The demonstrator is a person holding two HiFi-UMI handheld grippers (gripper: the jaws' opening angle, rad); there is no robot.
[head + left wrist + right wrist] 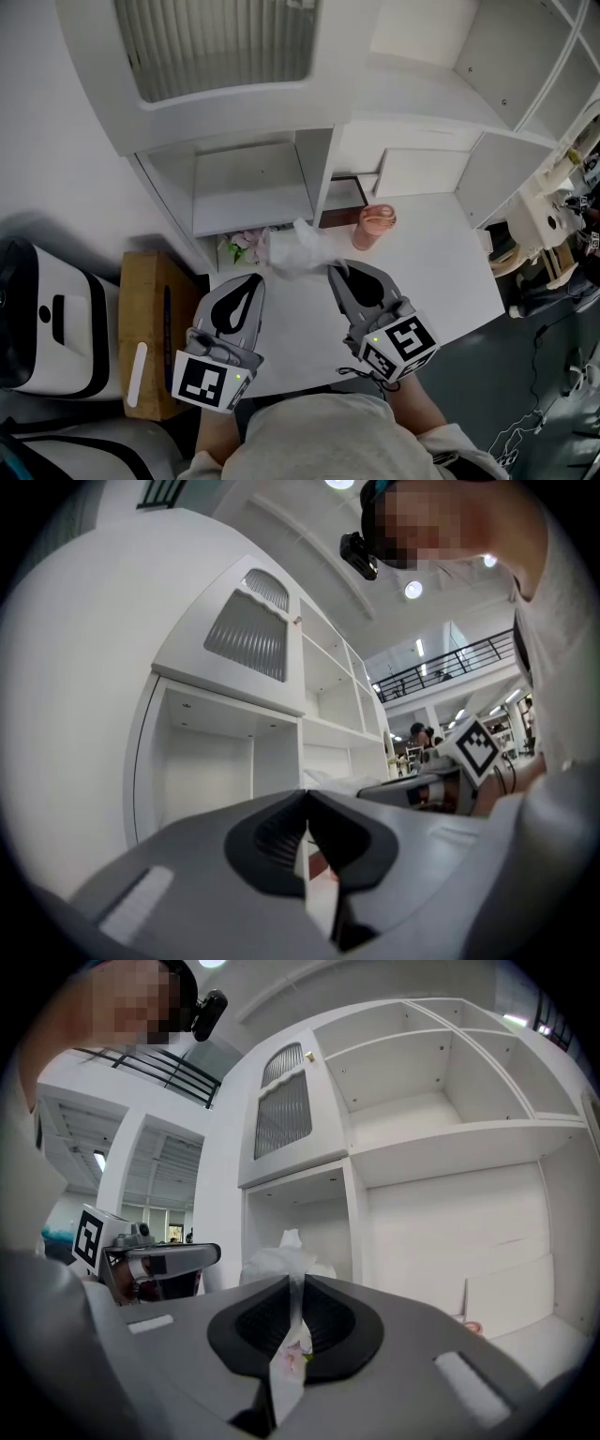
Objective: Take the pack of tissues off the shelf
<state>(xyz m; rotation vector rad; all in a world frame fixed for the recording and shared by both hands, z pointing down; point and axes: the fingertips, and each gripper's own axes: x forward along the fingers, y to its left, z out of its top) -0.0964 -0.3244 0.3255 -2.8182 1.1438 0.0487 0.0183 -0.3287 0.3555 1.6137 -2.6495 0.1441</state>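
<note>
The right hand-held gripper [335,270] is clamped on the pack of tissues [281,251] at the bench's [441,267] far left. The left hand-held gripper [255,278] is closed and empty.

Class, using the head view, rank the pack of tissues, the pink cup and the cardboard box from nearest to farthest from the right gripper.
1. The pack of tissues: its wrapper is pinched in the jaws of the right gripper.
2. The pink cup: ahead, slightly to the right.
3. The cardboard box: far left, beyond the left gripper.

glossy, probably plastic tissue pack [284,250]
</note>
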